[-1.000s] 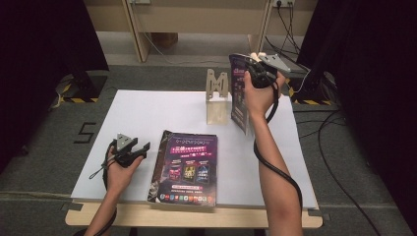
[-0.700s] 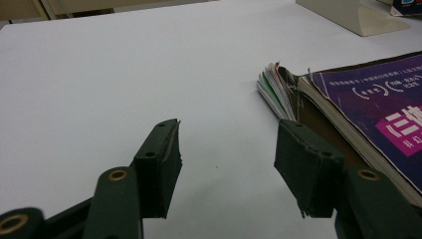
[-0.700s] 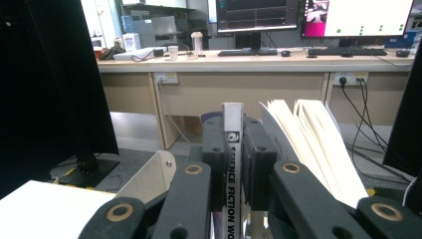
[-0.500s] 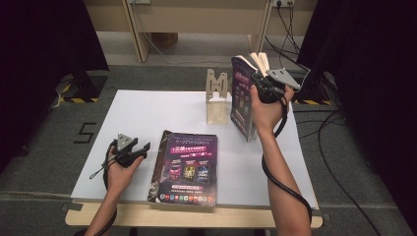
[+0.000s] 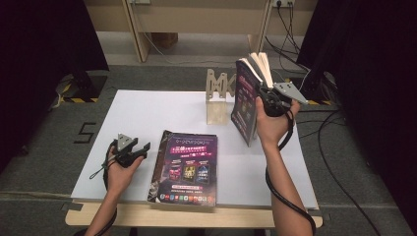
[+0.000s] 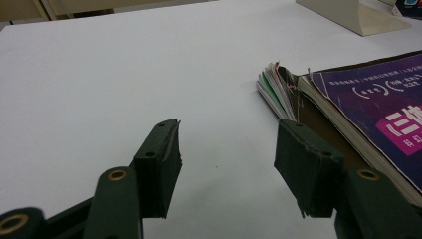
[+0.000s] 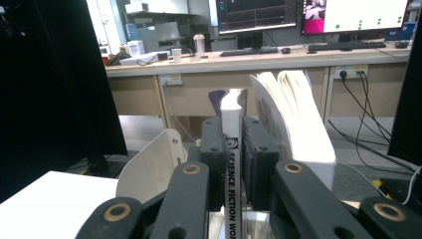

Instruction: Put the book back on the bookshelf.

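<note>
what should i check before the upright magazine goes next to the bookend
1. Right gripper clamped on the upright magazine at its spine: ok.
2. Pages kept together: not ok, they fan open at the top.
3. Bookend standing upright: ok.
4. Bare table beside the bookend: ok.
5. Left gripper open, holding nothing: ok.
6. Flat magazine apart from the bookend: ok.

White table (image 5: 147, 118), wooden bookend (image 5: 218, 98) at far edge, desk w/ monitors (image 7: 259, 15) & keyboard (image 7: 259, 50) behind.
</note>
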Demonstrator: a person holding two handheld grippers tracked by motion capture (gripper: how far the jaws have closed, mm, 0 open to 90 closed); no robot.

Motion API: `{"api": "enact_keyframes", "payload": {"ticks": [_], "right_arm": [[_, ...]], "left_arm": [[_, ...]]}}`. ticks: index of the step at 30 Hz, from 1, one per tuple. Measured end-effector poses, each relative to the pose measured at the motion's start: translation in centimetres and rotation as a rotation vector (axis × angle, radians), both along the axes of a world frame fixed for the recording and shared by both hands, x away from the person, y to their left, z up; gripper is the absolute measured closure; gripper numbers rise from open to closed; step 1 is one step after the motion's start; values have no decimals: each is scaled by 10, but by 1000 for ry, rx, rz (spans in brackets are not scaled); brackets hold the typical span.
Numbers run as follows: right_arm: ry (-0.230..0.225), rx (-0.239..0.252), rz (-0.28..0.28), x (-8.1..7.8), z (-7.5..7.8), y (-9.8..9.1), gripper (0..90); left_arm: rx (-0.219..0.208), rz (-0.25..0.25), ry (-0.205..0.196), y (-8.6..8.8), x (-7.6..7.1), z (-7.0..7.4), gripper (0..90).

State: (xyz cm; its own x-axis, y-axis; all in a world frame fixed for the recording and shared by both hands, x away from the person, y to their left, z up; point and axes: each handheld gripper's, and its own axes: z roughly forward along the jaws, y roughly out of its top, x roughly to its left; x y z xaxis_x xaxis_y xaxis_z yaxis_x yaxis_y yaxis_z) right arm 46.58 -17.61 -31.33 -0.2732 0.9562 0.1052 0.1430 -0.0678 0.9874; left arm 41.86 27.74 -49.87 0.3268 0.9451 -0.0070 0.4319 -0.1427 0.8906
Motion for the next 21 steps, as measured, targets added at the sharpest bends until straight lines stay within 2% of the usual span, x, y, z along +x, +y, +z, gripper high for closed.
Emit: {"api": "enact_keyframes", "payload": {"ticks": [10,16,21], "right_arm": [[19,3,-2,-2,-3,-1,791],[70,-3,-11,0,-3,-2,776],[83,-11,-7,0,-4,-2,770]], "left_arm": [[2,0,-2,0,0,0,427],[1,0,-1,0,0,0,427],[5,-1,0,0,0,0,427]]}}
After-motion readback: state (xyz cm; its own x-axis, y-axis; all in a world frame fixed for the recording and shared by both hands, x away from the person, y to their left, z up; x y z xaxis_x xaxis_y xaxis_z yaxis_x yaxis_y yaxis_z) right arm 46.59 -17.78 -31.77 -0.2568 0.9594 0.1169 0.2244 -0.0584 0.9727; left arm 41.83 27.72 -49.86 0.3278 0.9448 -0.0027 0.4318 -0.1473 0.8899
